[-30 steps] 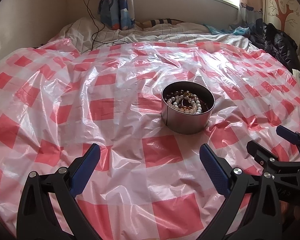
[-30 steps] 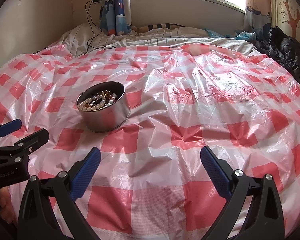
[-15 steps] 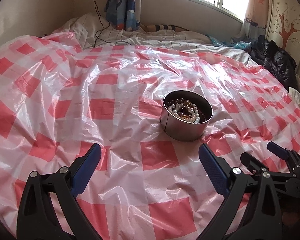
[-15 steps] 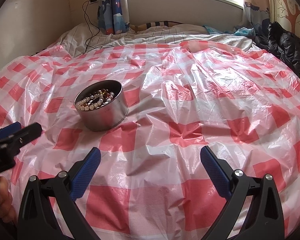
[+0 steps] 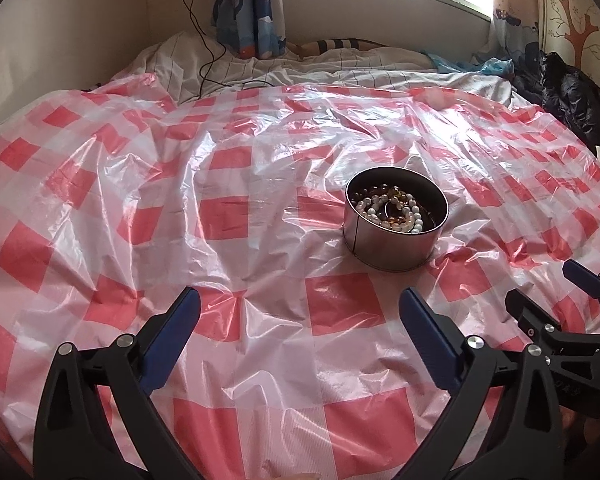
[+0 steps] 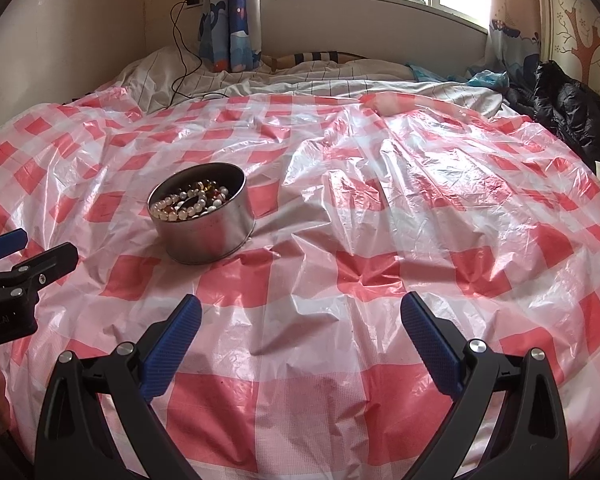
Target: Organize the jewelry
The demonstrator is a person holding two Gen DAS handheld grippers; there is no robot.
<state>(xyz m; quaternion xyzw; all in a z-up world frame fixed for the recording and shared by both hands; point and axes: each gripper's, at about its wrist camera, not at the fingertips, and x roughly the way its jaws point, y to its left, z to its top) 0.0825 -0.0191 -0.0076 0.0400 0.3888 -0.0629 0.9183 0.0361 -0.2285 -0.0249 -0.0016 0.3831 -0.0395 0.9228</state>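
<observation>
Since the frame a second ago my left wrist view has pulled back and tipped up: more of the window wall and curtain shows along the top, and the round metal tin (image 5: pixel 394 224) now sits right of centre, with a wider stretch of the checked plastic sheet (image 5: pixel 236 184) between it and my fingers than before. In the right wrist view the tin (image 6: pixel 204 220) has hardly shifted, lying left of centre in the middle band of the frame. The beaded bracelets (image 5: pixel 392 208) are heaped inside it as they were, white pearl-like strands over amber and dark beads (image 6: pixel 188 202).

My left gripper (image 5: pixel 298 312) fills the bottom of its own view, jaws spread wide with nothing between them, hovering over the sheet short of the tin. It also pokes in at the left edge of the right wrist view (image 6: pixel 32 250), well left of the tin. My right gripper (image 6: pixel 300 316) is likewise spread and empty, pointing at bare sheet to the right of the tin; in the left wrist view it enters from the lower right edge (image 5: pixel 552 292), lower and to the right of the tin.

At the upper right a black jacket (image 6: pixel 568 112) lies on the bed.
</observation>
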